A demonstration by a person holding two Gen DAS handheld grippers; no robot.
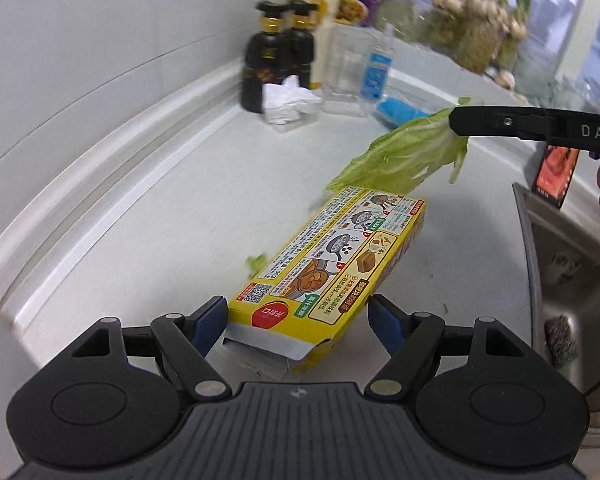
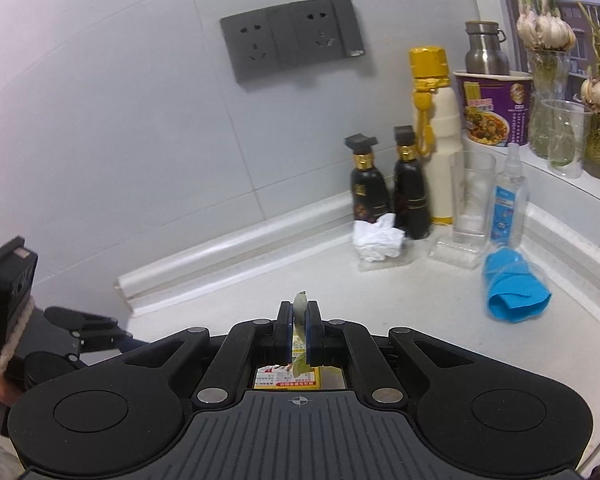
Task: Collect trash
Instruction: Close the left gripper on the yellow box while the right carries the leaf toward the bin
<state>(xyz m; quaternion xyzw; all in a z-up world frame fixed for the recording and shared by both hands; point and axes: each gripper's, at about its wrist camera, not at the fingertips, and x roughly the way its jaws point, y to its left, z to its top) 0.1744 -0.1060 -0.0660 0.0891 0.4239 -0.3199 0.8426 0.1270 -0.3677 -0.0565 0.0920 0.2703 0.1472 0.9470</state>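
Left wrist view: yellow box [image 1: 332, 264] flat on counter [image 1: 160, 216], near end between wide-open left jaws [image 1: 296, 320], unpinched; long axis runs ahead-right. Right jaws [image 2: 299, 334] clamped on lettuce leaf [image 1: 404, 160], above box's far end.

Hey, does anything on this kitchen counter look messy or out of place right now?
Yes. A yellow cardboard food box lies flat on the white counter with its near end torn open. A small green leaf scrap sits beside it, a crumpled white tissue rests against the dark bottles, and a blue cloth lies bunched near the corner.
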